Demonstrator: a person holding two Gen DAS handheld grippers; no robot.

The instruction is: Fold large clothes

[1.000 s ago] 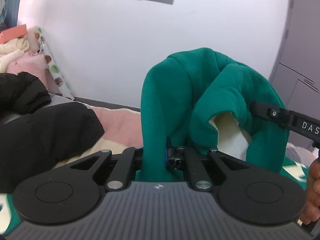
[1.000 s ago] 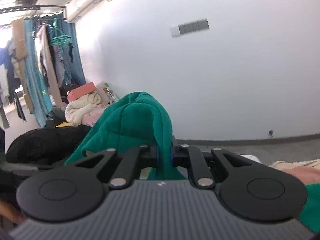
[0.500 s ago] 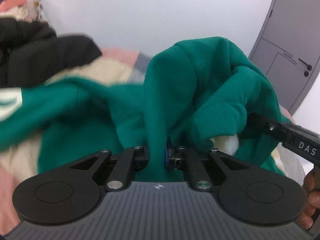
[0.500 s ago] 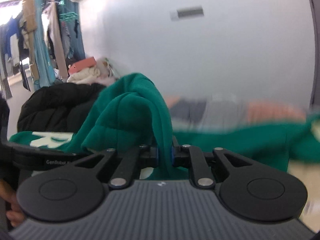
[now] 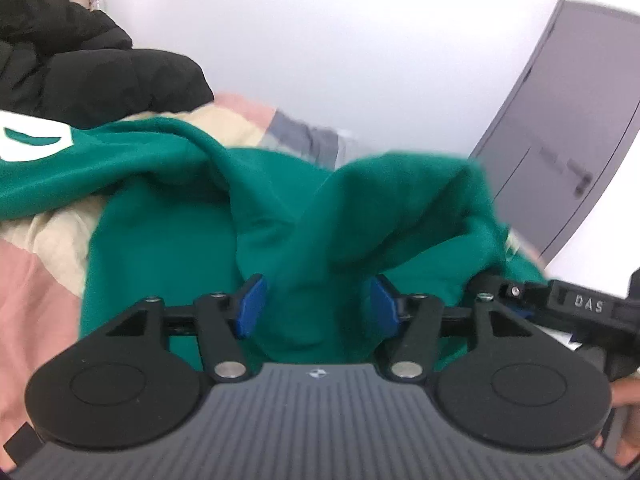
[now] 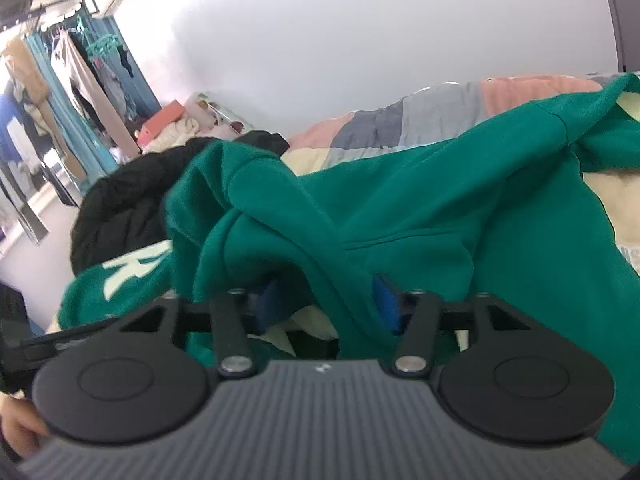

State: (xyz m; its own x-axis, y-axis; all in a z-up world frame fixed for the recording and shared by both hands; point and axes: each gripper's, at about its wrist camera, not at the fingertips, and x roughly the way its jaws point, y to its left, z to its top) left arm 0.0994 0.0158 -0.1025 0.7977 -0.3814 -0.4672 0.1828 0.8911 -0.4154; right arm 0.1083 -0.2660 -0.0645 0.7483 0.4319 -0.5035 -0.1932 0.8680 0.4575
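Sweatshirt: green sweatshirt [image 5: 192,216] lies spread over a patchwork blanket [image 5: 36,264] of pink, cream and grey, white lettering showing at its left edge.
Left gripper: left gripper [image 5: 318,302] has just been opening, blue pads [image 5: 251,305] now apart, a ridge of green cloth standing loose between them, not pinched.
Right gripper: right gripper [image 6: 326,302] has just been opening too, jaws apart, a folded green band running between the 2 pads without being pressed.
Fold: bunched hump of the sweatshirt rises just ahead of both grippers, the rest trailing flat across the blanket.
Neighbours: black padded jacket [image 5: 96,68] heaped beyond the sweatshirt, touching its far edge.
Background: white wall [image 6: 360,40], grey door [image 5: 568,152] to the right in the left wrist view, clothes rack [image 6: 60,72] far left in the right wrist view.
Hand: fingers [image 6: 18,426] show at the lower left corner of the right wrist view.
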